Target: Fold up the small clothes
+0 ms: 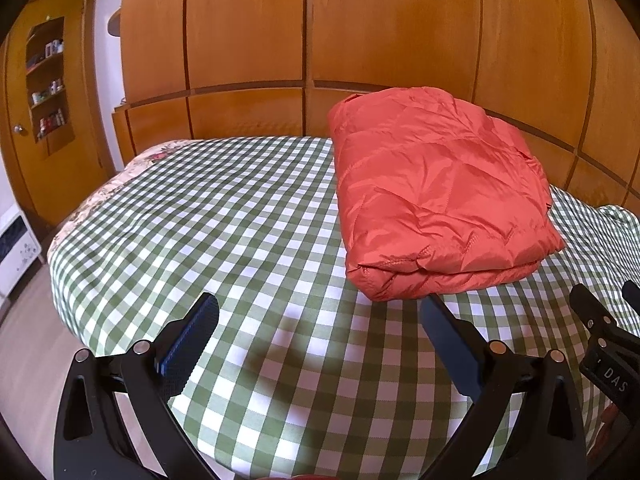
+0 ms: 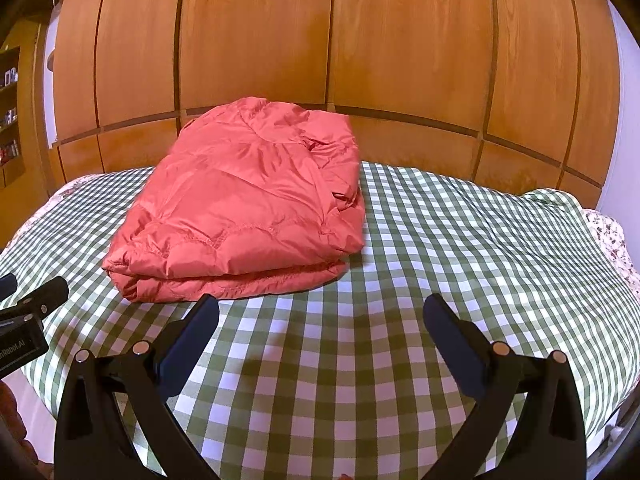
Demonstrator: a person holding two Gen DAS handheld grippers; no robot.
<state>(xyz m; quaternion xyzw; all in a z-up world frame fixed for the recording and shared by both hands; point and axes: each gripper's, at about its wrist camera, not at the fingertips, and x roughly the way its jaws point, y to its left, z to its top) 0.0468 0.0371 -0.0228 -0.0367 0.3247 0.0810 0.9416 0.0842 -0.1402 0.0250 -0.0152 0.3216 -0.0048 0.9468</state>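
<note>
An orange-red quilted jacket (image 1: 436, 196) lies folded into a thick rectangle on the green-and-white checked cloth (image 1: 224, 220). It also shows in the right wrist view (image 2: 248, 204), left of centre. My left gripper (image 1: 320, 312) is open and empty, held above the cloth just short of the jacket's near edge. My right gripper (image 2: 320, 314) is open and empty too, above the cloth near the jacket's front right corner. The right gripper's body (image 1: 604, 340) shows at the left view's right edge; the left gripper's body (image 2: 28, 312) shows at the right view's left edge.
The checked cloth (image 2: 460, 240) covers a bed or table with a floral cover (image 1: 152, 156) under it. Wooden wardrobe panels (image 1: 248, 40) stand close behind. A shelf niche (image 1: 46, 80) and a white appliance (image 1: 16, 248) are at the far left.
</note>
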